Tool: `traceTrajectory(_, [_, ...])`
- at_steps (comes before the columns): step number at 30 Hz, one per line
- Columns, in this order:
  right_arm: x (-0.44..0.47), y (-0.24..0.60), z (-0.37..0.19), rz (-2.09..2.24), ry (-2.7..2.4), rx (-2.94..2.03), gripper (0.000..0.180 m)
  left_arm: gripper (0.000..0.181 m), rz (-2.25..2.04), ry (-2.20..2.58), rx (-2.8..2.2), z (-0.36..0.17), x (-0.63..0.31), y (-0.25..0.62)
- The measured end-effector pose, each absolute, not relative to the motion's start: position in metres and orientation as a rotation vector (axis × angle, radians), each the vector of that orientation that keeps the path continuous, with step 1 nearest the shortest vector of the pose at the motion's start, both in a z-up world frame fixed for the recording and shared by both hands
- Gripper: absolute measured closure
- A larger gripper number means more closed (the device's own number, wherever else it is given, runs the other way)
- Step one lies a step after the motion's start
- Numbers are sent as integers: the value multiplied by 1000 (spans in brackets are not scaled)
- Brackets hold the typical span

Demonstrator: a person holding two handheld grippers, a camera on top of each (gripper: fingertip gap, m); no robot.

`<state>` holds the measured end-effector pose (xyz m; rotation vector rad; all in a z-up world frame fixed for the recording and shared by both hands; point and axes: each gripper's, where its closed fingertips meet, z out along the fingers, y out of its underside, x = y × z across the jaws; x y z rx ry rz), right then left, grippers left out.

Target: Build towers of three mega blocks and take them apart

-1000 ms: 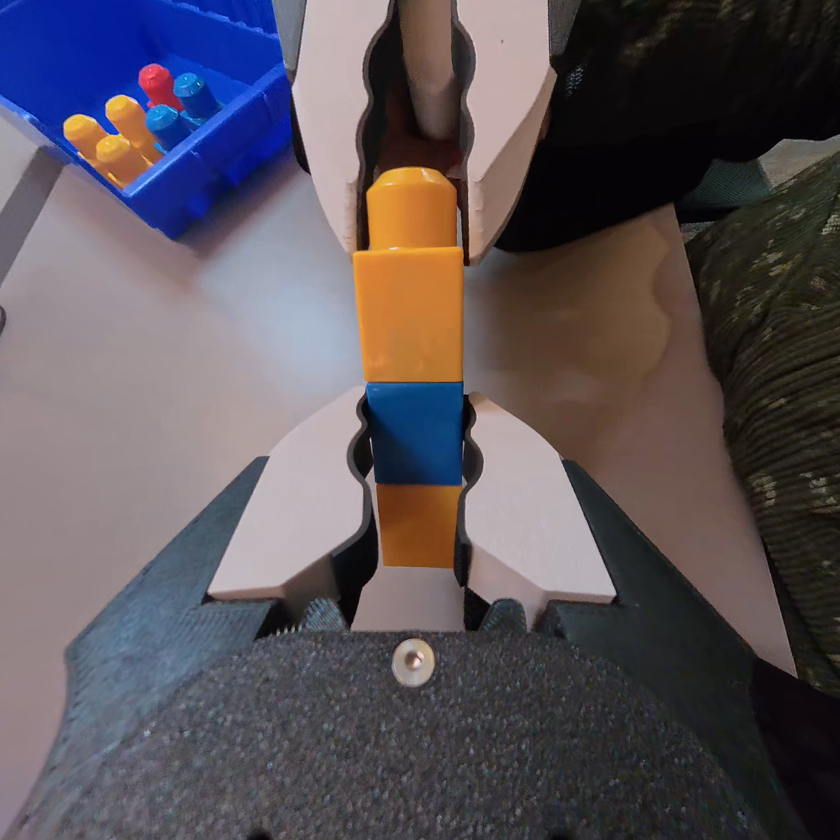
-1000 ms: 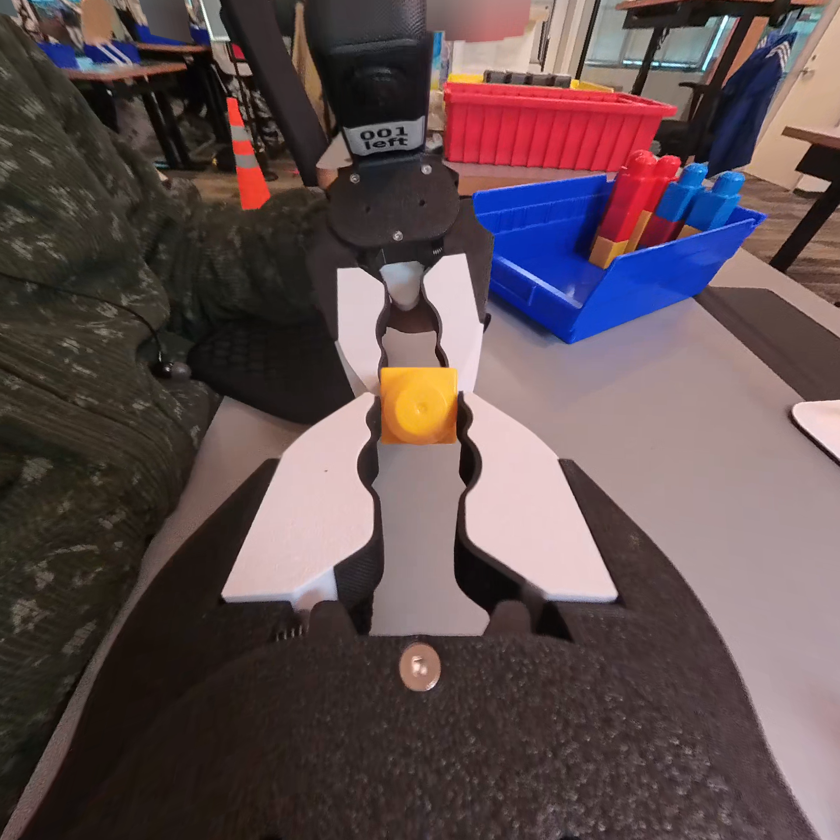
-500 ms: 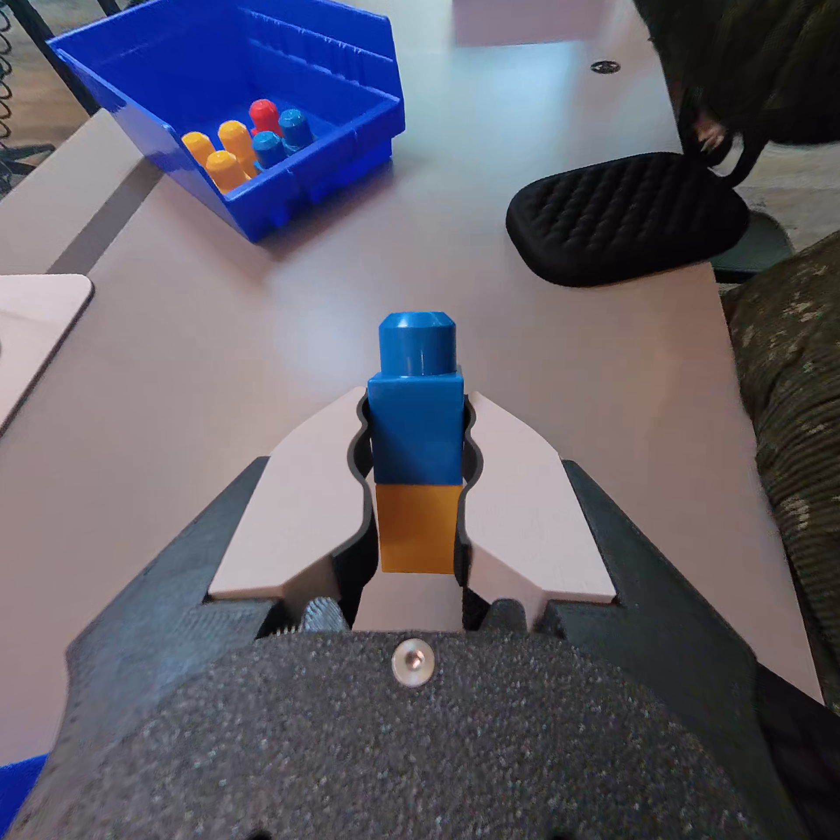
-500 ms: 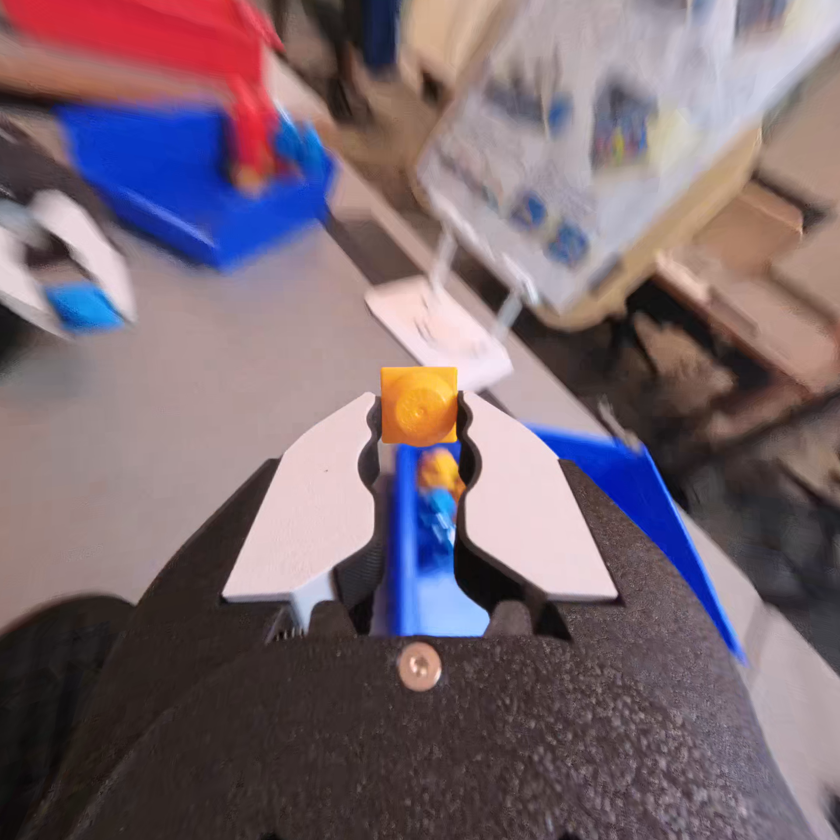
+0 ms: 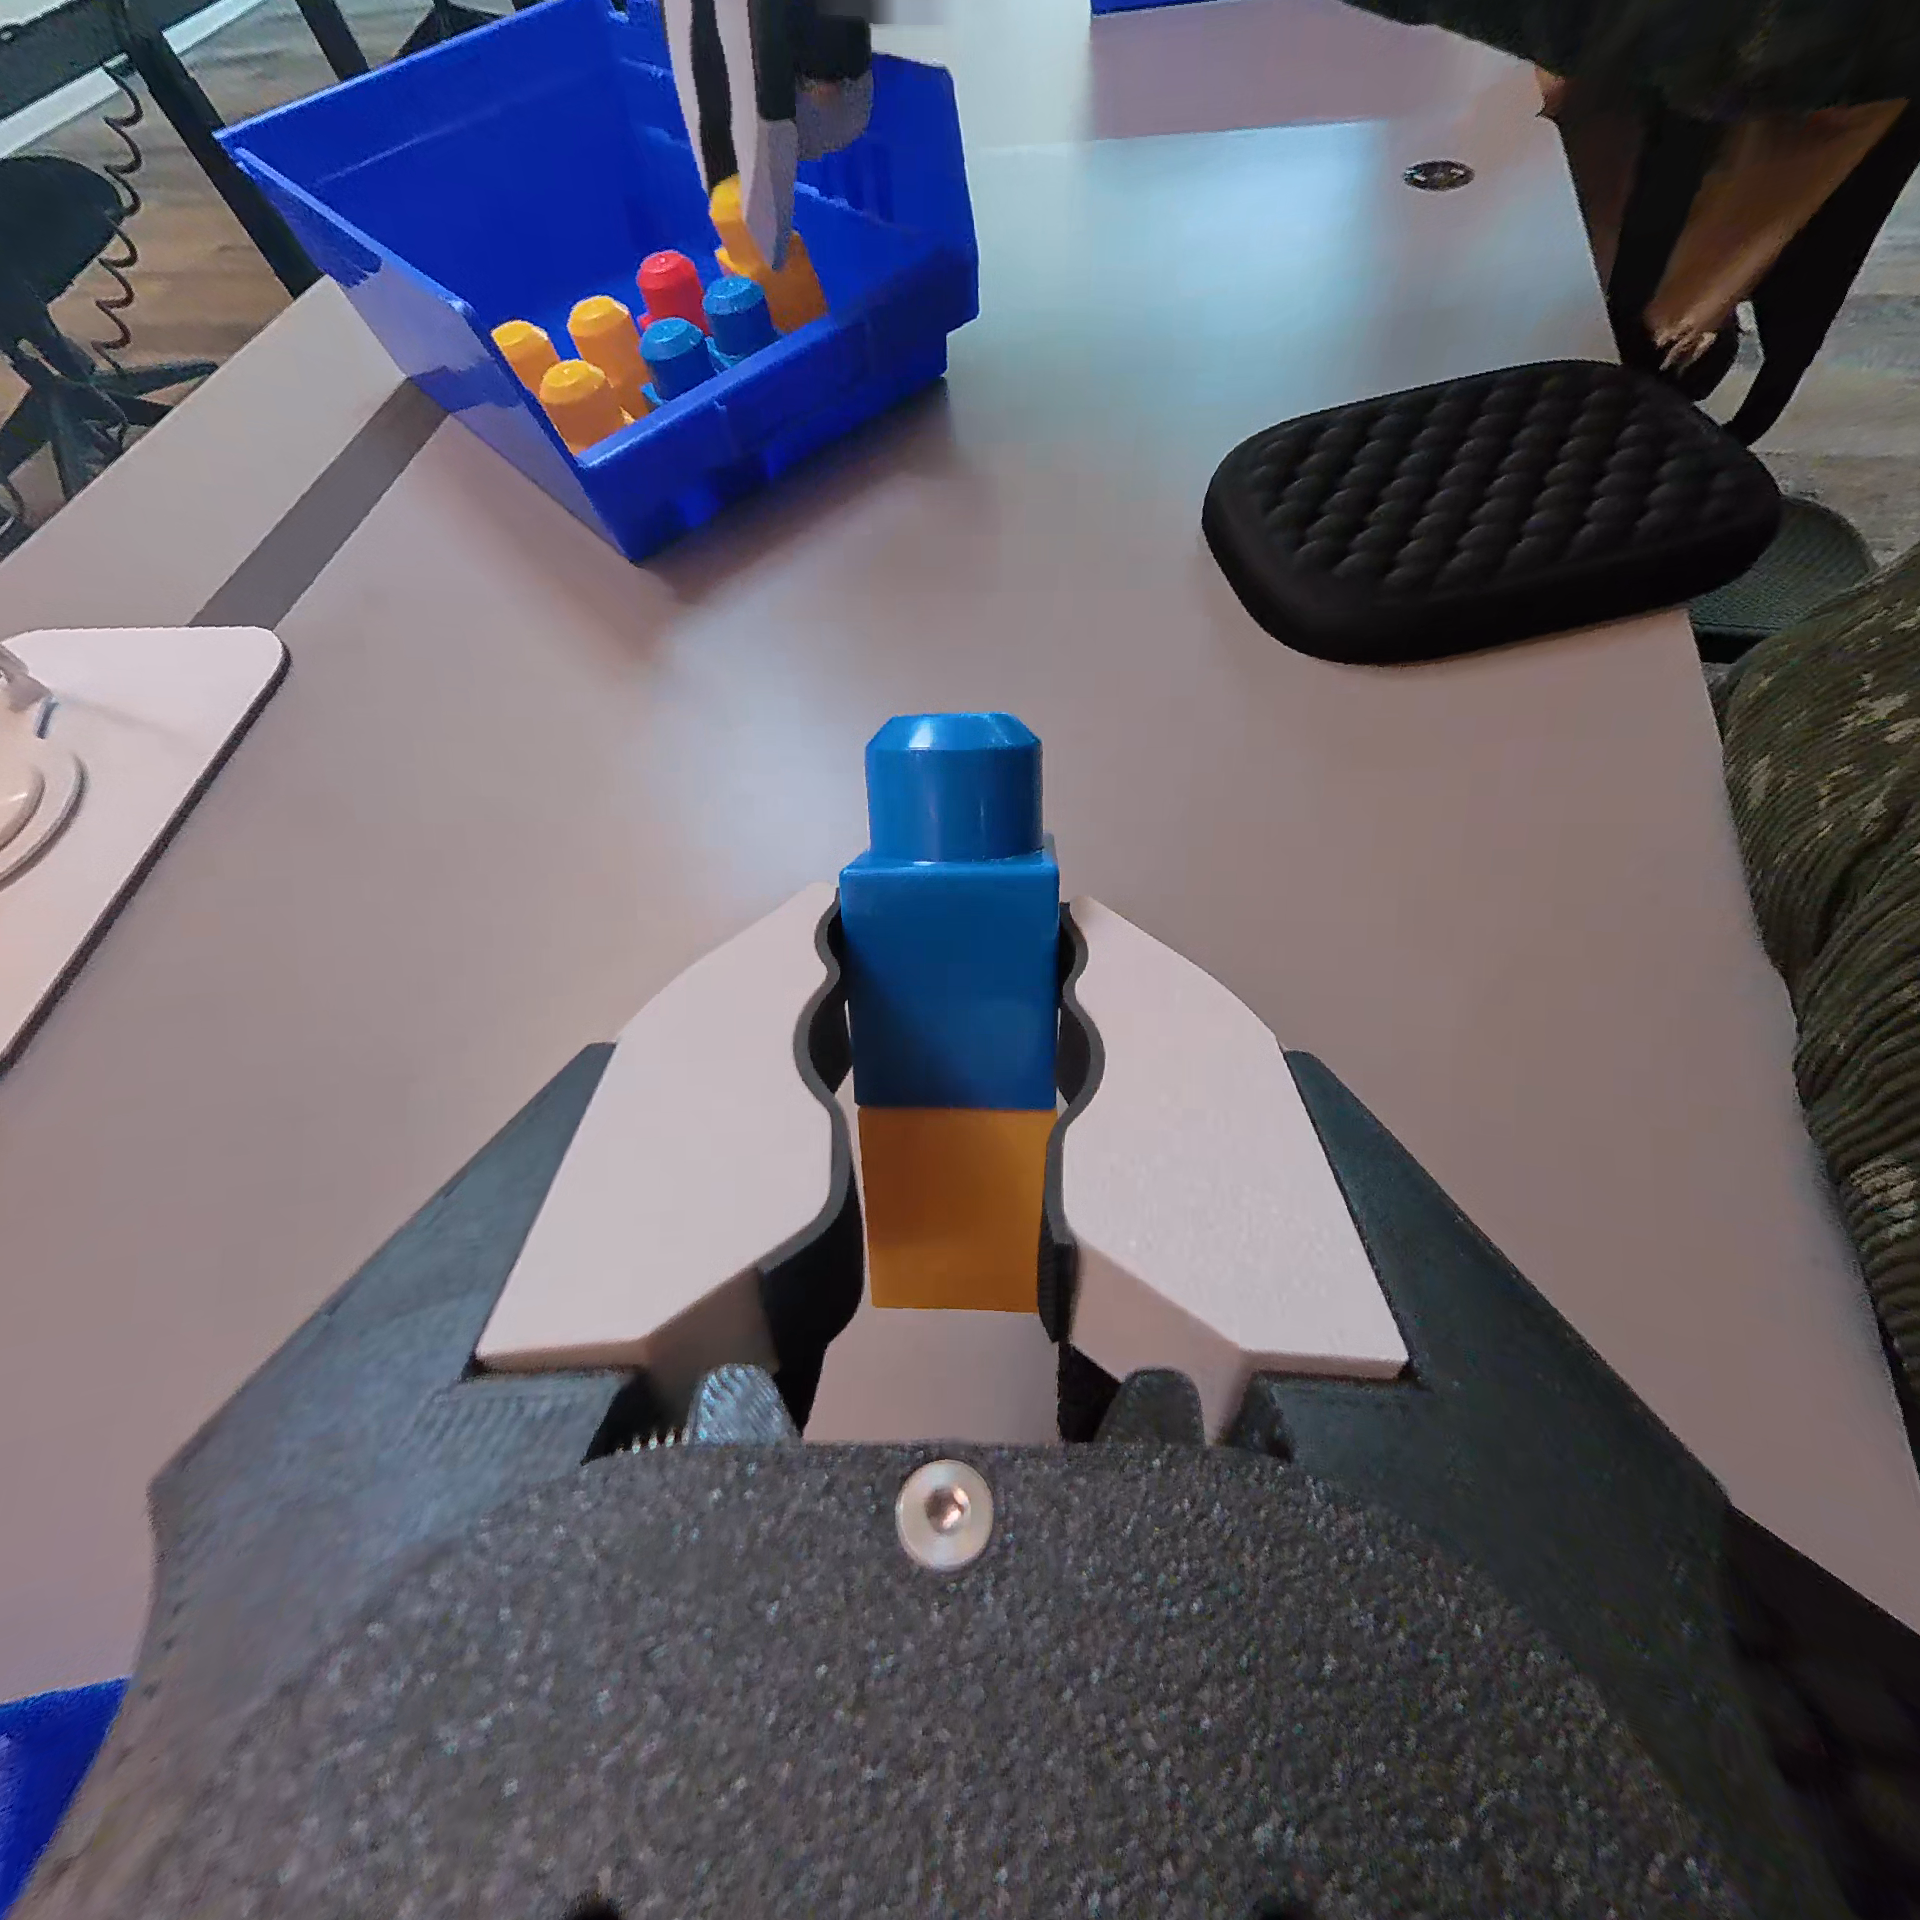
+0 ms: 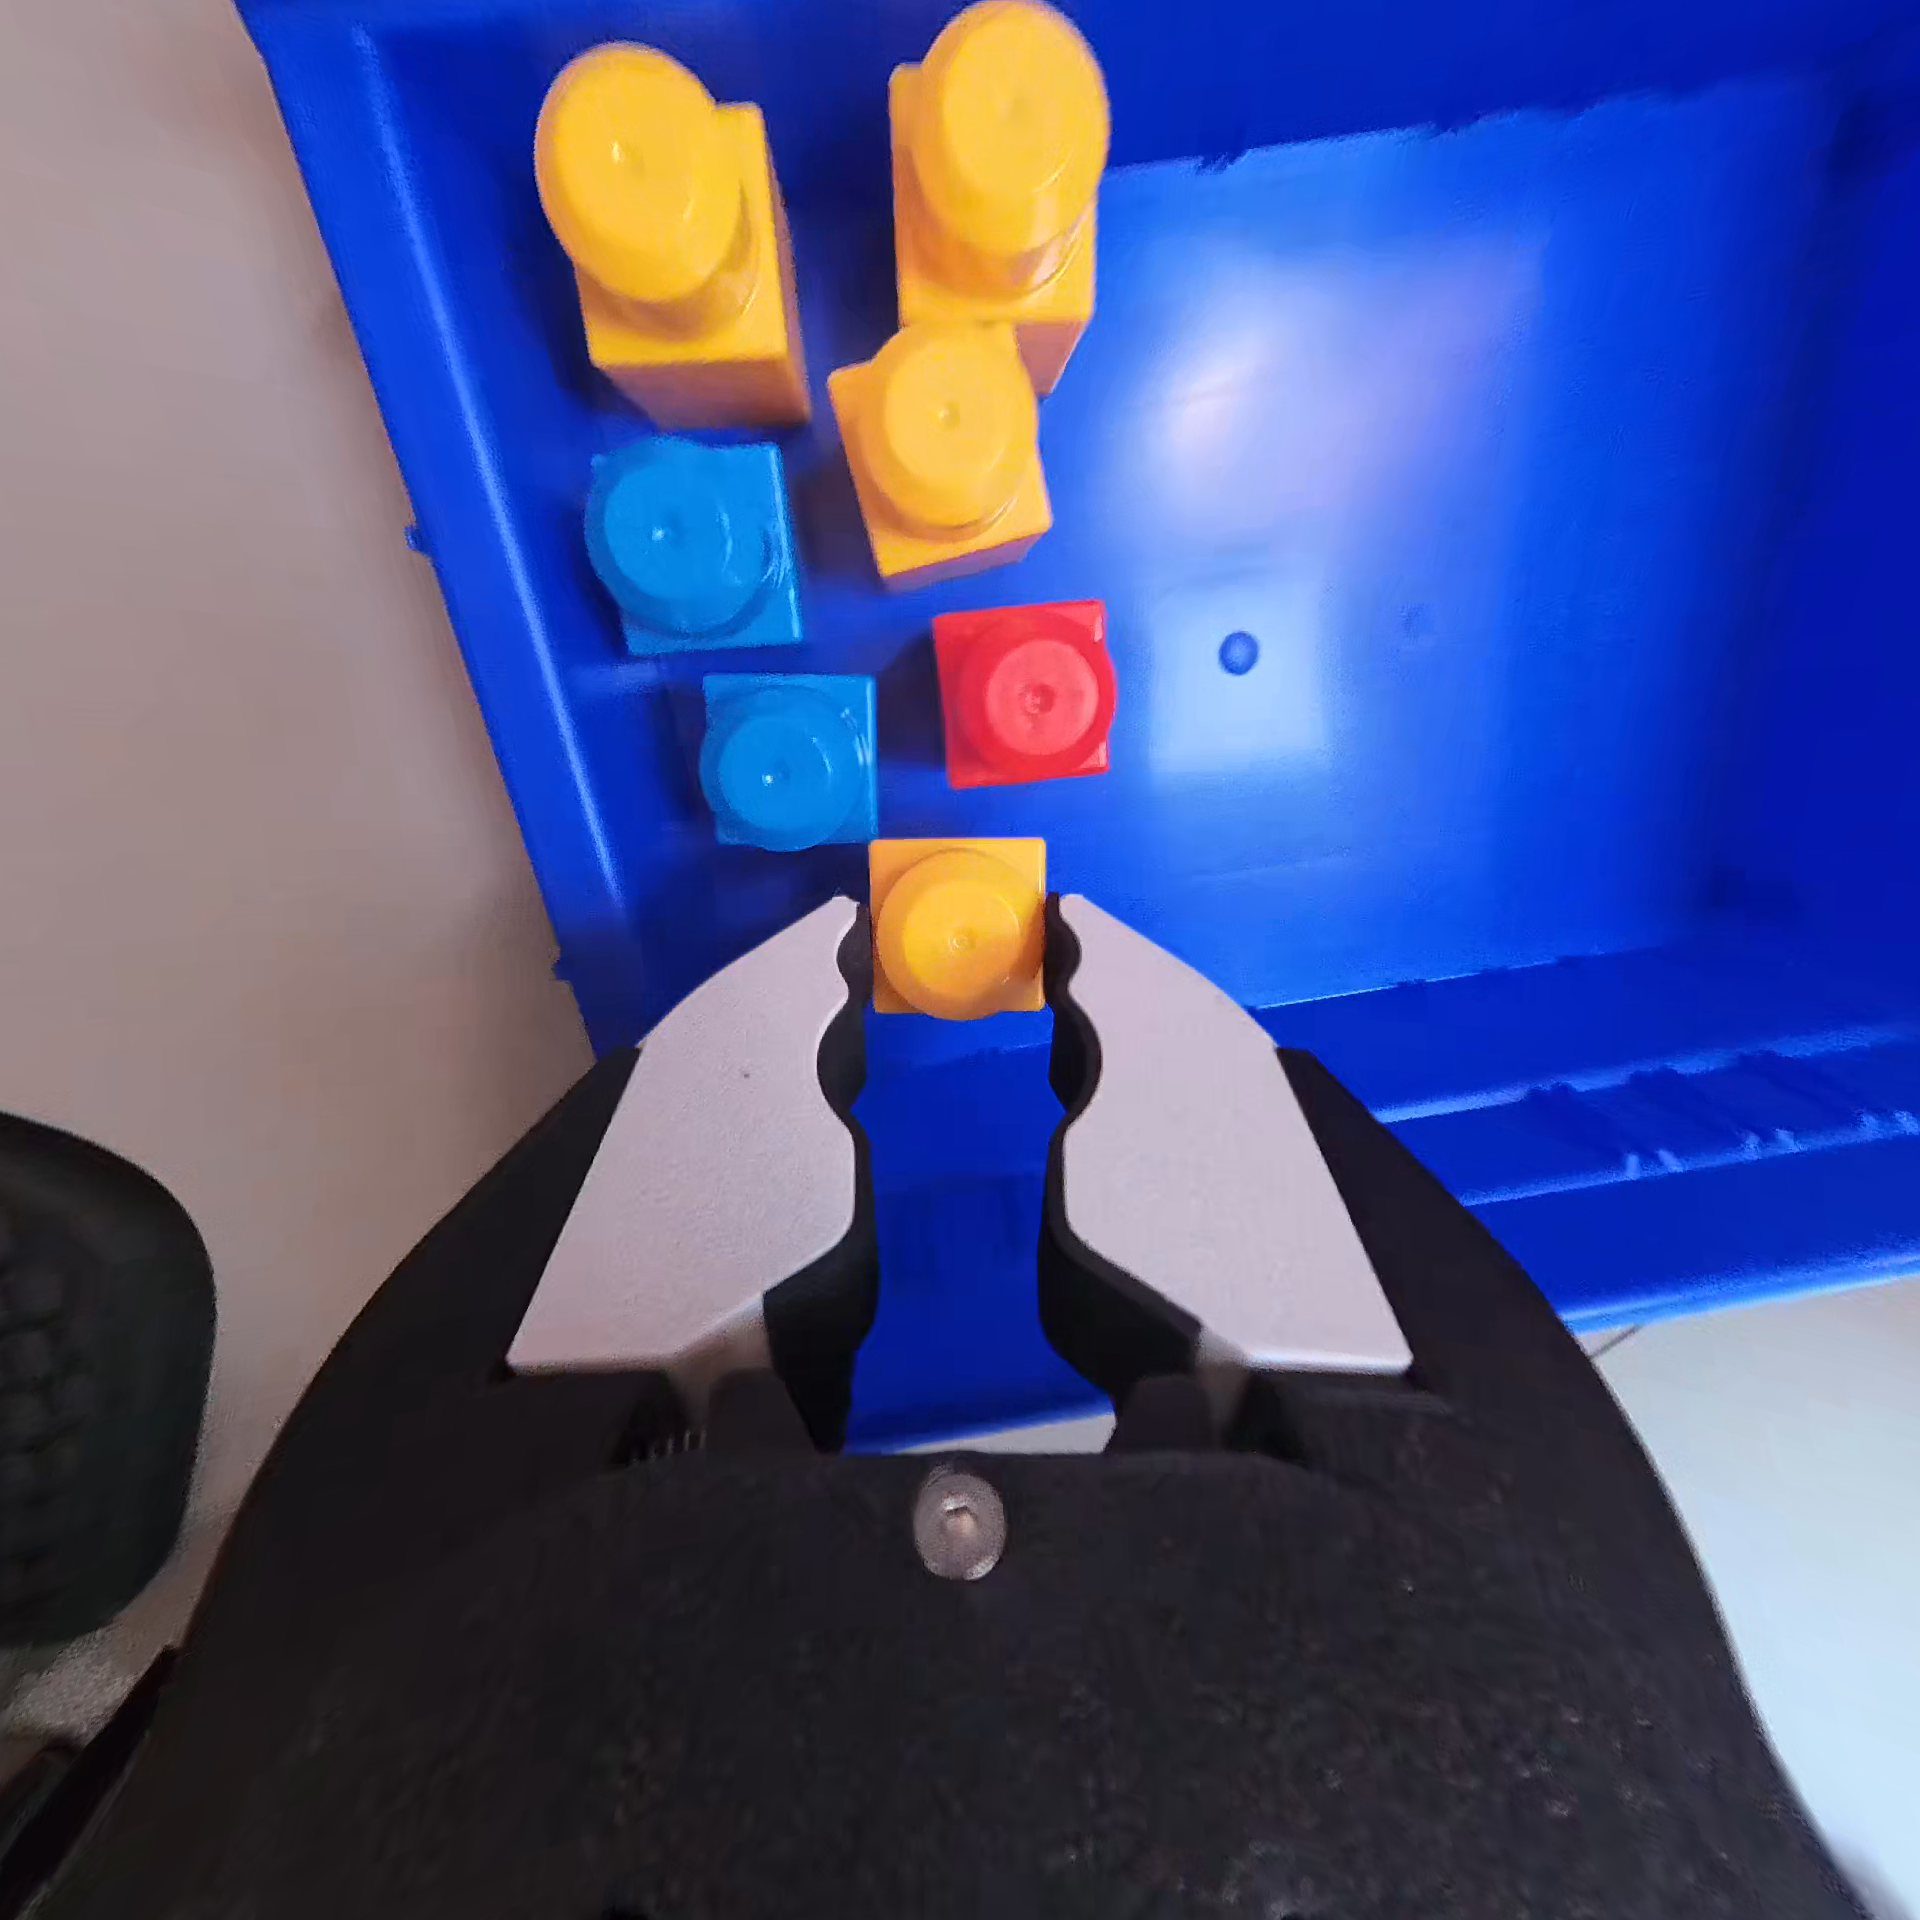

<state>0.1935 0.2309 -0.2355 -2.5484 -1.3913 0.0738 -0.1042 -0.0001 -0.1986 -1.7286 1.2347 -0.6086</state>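
My left gripper (image 5: 951,914) is shut on a two-block stack, a blue block (image 5: 951,987) on top of a yellow block (image 5: 951,1210), held above the table (image 5: 520,831). My right gripper (image 6: 956,909) is shut on a single yellow block (image 6: 956,925) and points down into the blue bin (image 6: 1455,520). In the left wrist view the right gripper (image 5: 748,208) shows far off over the same bin (image 5: 883,312), holding that yellow block (image 5: 790,281). Several loose blocks stand in the bin: yellow ones (image 6: 935,447), two blue (image 6: 691,545), one red (image 6: 1023,691).
A black padded armrest (image 5: 1486,509) lies at the table's right edge. A white board (image 5: 135,727) lies at the left. A person's green patterned sleeve (image 5: 1829,883) is on the right. The bin's right half (image 6: 1507,727) holds no blocks. The gap from one gripper's tips to the other's is roughly 40 cm.
The right gripper pulled the top yellow block off the stack, swung away and now holds it down inside the blue bin. The left gripper keeps the blue and yellow pair.
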Motion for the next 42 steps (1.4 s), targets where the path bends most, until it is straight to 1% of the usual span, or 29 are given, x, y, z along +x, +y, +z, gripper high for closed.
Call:
traceTrajectory(8, [185, 202, -251, 108, -1457, -2597, 148, 145, -606, 1235, -1722, -199, -102, 0])
traceTrajectory(14, [185, 200, -253, 98, -1468, -2583, 147, 145, -615, 1208, -1713, -196, -101, 2])
traceTrajectory(16, [186, 200, -251, 108, -1467, -2575, 144, 145, -615, 1202, -1710, -196, -101, 3])
traceTrajectory(20, [183, 200, -235, 132, -1460, -2520, 129, 145, -623, 1188, -1696, -195, -98, 4])
traceTrajectory(22, [164, 196, -212, 163, -1462, -2396, 129, 145, -624, 1186, -1686, -194, -97, 4])
traceTrajectory(24, [122, 176, -182, 265, -1537, -2174, 131, 145, -631, 1189, -1678, -195, -94, 3])
traceTrajectory(26, [69, 134, -157, 424, -1657, -1935, 131, 145, -643, 1195, -1670, -195, -91, 2])
traceTrajectory(28, [21, 85, -143, 539, -1786, -1716, 131, 145, -651, 1207, -1665, -196, -87, -1])
traceTrajectory(32, [-44, 13, -151, 618, -1960, -1487, 130, 145, -653, 1246, -1642, -198, -79, -9])
traceTrajectory(37, [-78, -9, -174, 667, -2043, -1447, 134, 145, -662, 1274, -1626, -199, -75, -14])
traceTrajectory(39, [-83, -11, -179, 704, -2051, -1449, 141, 145, -652, 1268, -1628, -198, -77, -12])
traceTrajectory(40, [-84, -14, -180, 740, -2059, -1449, 150, 145, -643, 1265, -1631, -199, -78, -11])
traceTrajectory(42, [-86, -14, -179, 743, -2051, -1445, 151, 145, -655, 1258, -1624, -197, -78, -11])
